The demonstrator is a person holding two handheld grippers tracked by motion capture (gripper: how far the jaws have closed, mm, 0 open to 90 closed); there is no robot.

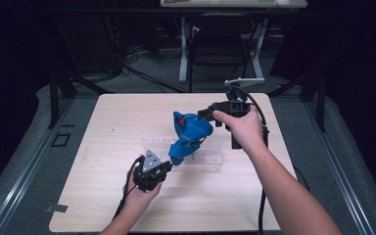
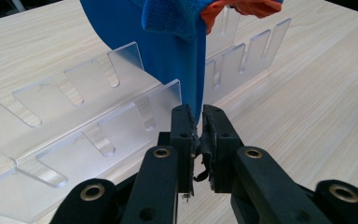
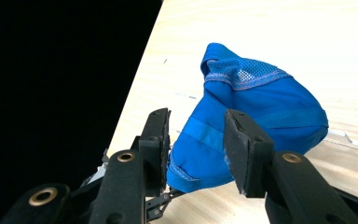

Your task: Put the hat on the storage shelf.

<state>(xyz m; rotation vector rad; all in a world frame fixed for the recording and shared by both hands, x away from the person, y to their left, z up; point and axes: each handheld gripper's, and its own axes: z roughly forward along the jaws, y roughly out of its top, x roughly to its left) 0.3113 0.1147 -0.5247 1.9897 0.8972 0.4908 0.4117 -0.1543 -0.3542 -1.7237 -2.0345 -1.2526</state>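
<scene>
A blue cloth piece [image 1: 191, 132] with a mesh band hangs in the air over the middle of the table, stretched between both grippers. My left gripper [image 1: 170, 165] sits low at the front left of it. In the left gripper view its jaws [image 2: 199, 121] stand almost together, with the lower edge of the blue cloth [image 2: 168, 51] pinched between them; an orange part [image 2: 242, 7] shows at the top. My right gripper [image 1: 204, 115] holds the upper end from the right. In the right gripper view its jaws [image 3: 198, 135] stand wide, closed on a thick fold of the cloth [image 3: 256, 107].
A clear slotted acrylic rack [image 1: 210, 157] lies flat on the wooden table [image 1: 127, 205] just under the cloth, close in front of the left jaws [image 2: 74, 116]. A dark chair [image 1: 218, 44] and table legs stand beyond the far edge.
</scene>
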